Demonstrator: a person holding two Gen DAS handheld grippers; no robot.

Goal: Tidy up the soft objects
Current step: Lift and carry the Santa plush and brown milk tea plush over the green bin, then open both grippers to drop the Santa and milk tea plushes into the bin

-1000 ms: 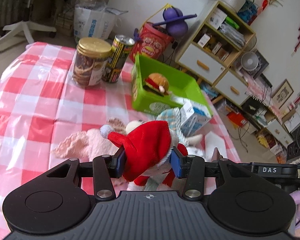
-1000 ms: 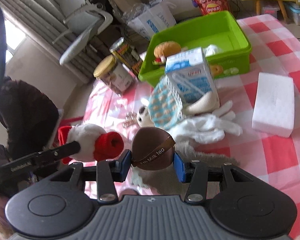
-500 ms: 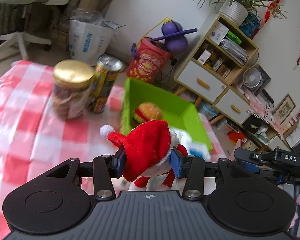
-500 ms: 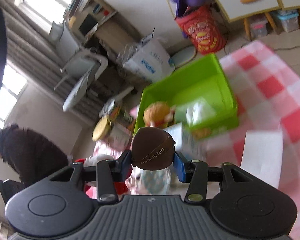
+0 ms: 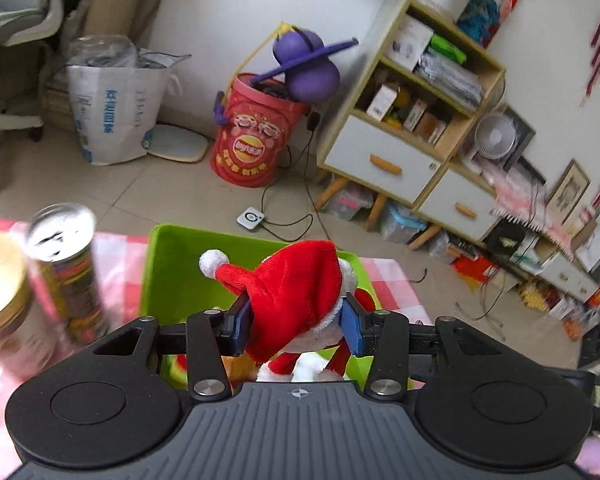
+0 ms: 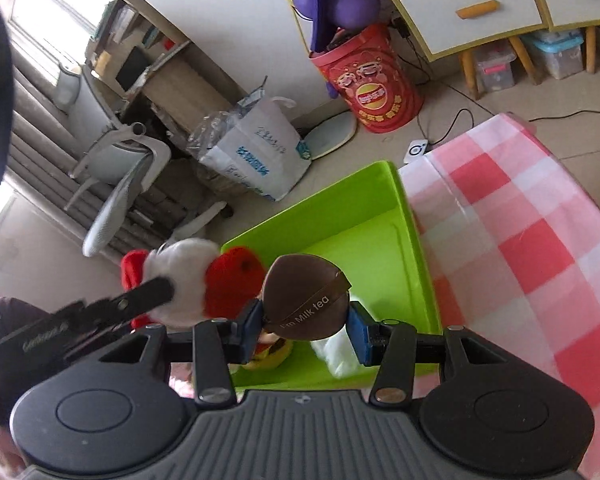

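Since before, carried from cloth to above bin (image 6: 416, 240). Left gripper (image 5: 296, 326) clamping Santa (image 5: 300, 292), right gripper (image 6: 306, 326) clamping puff (image 6: 304, 298). Risk: Santa, at 9 o'clock, snagging rim, spilling outside.

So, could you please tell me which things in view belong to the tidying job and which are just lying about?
Job:
- red-hatted Santa plush, clamped in left gripper
- brown "Milk tea" plush ball, clamped in right gripper
- green plastic bin

Lying about:
- gold-lidded jar
- tall snack can
- red crisp bucket

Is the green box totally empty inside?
No, the green box already has a toy burger and something white lying on its bottom, under the right claw.
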